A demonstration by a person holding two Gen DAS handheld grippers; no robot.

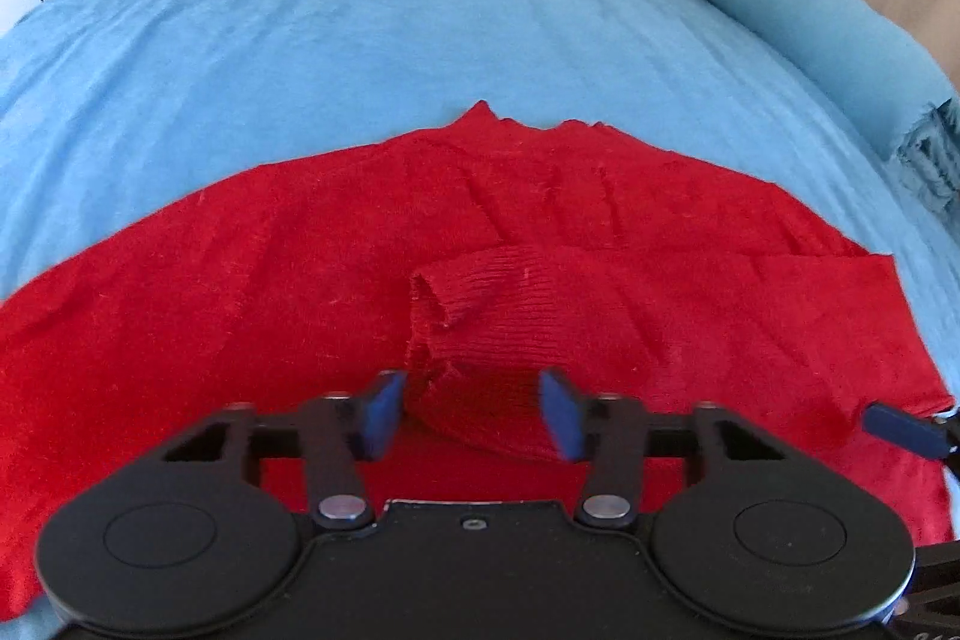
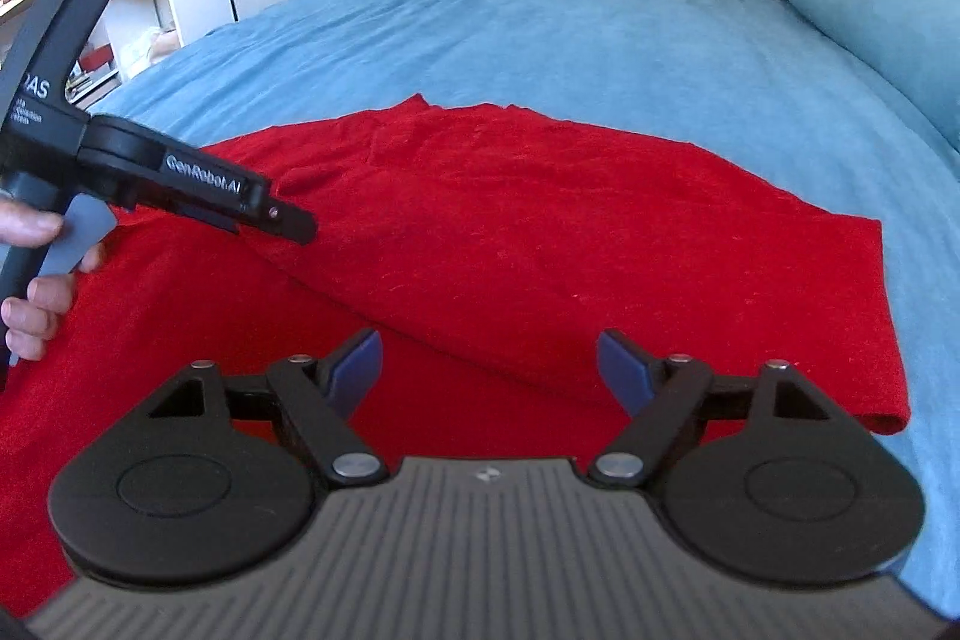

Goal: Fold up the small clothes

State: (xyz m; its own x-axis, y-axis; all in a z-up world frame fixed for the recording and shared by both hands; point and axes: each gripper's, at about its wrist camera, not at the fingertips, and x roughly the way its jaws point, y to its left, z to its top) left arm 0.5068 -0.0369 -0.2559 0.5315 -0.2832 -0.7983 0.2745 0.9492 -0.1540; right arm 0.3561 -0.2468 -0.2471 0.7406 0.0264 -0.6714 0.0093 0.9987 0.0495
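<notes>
Sleeve fold under way on a red sweater spread flat on the blue bed.

Left gripper low over the ribbed cuff of the sleeve lying across the body, fingers part-open, cuff between them but pads not visibly pressing. Right gripper wide open, empty, hovering over the near right part of the garment. Next, probably: close on the cuff, carry it flat across, then take the hem for the body fold, without dragging the layers.
</notes>
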